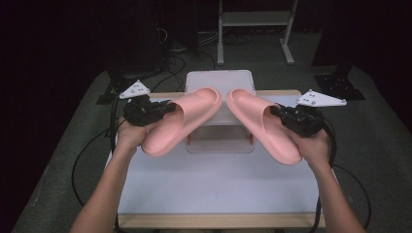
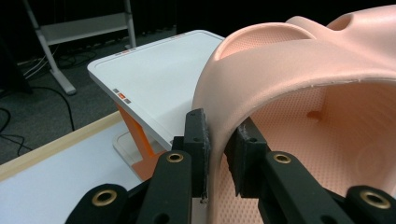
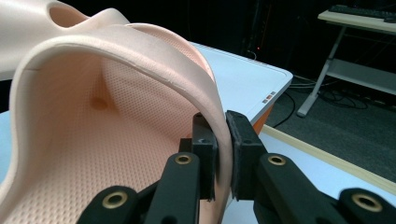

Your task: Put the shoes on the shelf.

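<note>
Both slides up over the white box point(image 1: 221, 80), toes nearly meeting above it, heels angled outward. Left hand-held gripper point(image 2: 219, 154) clamped on left slide point(image 1: 182, 119) strap, right hand-held gripper point(image 3: 222, 149) clamped on right slide point(image 1: 262, 124) strap.

The desk point(image 1: 214, 187) has a white top with a pale wooden edge that shows along its near side, at the far corners, and as a light strip in both gripper views. Most of the white surface is bare. Toward the far middle a white box-like stand point(image 1: 221, 85) sits directly on it; it has a flat white lid with rounded corners, orange sides point(image 2: 133, 128) below the lid and a clear base resting on the desk. Small grey and orange marks sit by the lid's edge. Around the desk lies a grey carpeted floor point(image 1: 379, 145) with black cables trailing across it.
</note>
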Tool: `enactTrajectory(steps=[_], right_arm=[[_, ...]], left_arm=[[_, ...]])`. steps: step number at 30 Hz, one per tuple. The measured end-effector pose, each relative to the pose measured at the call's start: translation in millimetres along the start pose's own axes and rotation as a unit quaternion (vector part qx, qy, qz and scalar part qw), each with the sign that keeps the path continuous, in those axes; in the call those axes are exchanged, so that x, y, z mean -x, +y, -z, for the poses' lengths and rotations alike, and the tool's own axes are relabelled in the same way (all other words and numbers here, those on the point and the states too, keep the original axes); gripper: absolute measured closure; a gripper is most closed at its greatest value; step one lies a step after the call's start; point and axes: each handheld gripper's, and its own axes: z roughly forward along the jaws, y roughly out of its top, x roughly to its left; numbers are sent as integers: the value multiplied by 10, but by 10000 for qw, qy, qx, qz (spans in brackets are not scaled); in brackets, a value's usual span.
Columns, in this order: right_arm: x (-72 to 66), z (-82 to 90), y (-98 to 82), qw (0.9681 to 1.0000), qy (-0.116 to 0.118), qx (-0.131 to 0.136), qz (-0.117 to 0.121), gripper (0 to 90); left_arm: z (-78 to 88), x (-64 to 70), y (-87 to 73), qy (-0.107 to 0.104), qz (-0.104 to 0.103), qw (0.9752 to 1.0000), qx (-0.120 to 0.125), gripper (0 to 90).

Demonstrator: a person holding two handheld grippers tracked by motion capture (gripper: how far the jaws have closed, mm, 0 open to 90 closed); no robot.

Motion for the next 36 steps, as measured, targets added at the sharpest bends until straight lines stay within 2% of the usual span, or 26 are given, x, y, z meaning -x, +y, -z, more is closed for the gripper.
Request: enactTrajectory(steps=[9,16,29,32,36], right_arm=[[28,-90,49,9999,-133,-75,-3,823],[30,-195,103,9998,-164,-136,52,823],[93,-297,169,9993,-325,-157,-33,819],[73,-322,176,9990,-416,-178,61,813],[87,-364,179,9988,-443,-197,14,813]], left_arm=[[-95,-77,51,104,108,9999,-63,783],[-163,-83,140,158,49,9998,-115,783],[-299,-119,257,342,138,9991,-227,783],[-329,-121,269,393,139,9988,-272,779],[-377,-147,284,434,197,9983,-335,778]])
